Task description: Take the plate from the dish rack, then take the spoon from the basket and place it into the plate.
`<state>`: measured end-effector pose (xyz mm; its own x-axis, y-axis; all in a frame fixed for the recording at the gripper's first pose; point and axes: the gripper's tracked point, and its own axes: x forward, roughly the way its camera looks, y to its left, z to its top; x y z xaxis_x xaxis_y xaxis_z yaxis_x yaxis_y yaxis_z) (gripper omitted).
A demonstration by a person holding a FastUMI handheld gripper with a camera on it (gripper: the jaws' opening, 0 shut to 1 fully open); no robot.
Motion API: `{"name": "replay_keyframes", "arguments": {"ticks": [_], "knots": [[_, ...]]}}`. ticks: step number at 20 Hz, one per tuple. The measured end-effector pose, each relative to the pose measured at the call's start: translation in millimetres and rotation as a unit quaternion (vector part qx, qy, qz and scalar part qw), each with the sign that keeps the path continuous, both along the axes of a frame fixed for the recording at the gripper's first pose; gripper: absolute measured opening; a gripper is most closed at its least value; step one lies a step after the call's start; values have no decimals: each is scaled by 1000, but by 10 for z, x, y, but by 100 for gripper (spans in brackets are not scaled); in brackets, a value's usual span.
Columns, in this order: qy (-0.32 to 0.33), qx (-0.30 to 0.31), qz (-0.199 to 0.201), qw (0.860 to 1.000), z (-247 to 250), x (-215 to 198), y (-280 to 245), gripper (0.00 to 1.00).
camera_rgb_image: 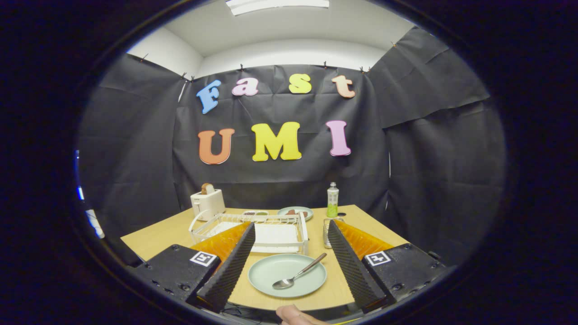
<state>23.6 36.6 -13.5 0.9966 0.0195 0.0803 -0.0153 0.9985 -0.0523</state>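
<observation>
a: status of the gripper?
b: fingers spread wide apart, clamped on nothing, raised above the near edge of the light wooden tabletop.

a: location of the round pale green plate?
b: flat on the tabletop, between the fingers, well clear of both.

a: and the shiny metal spoon?
b: lying in the plate, bowl toward the near side, handle angled up over the plate's far right rim.

a: position of the white wire dish rack?
b: just beyond the plate, partly hidden behind the left finger. white tray inside.

a: position of the small metal mesh basket?
b: right of the rack, just behind the tip of the right finger.

a: remaining items on the far side?
b: white toaster with a slice of brown bread standing up in it, at the far left corner. second pale green plate with dark food behind the rack. clear bottle with green label upright near the far edge. fingertip of a person's hand at the near edge, below the plate.
</observation>
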Motion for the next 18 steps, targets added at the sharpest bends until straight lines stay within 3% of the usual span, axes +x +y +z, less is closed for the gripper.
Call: {"name": "replay_keyframes", "arguments": {"ticks": [8, 18], "knots": [[-31, -11, 14, 999, 264, -359, 36, 100], [-12, -11, 30, 999, 205, -383, 118, 100]]}}
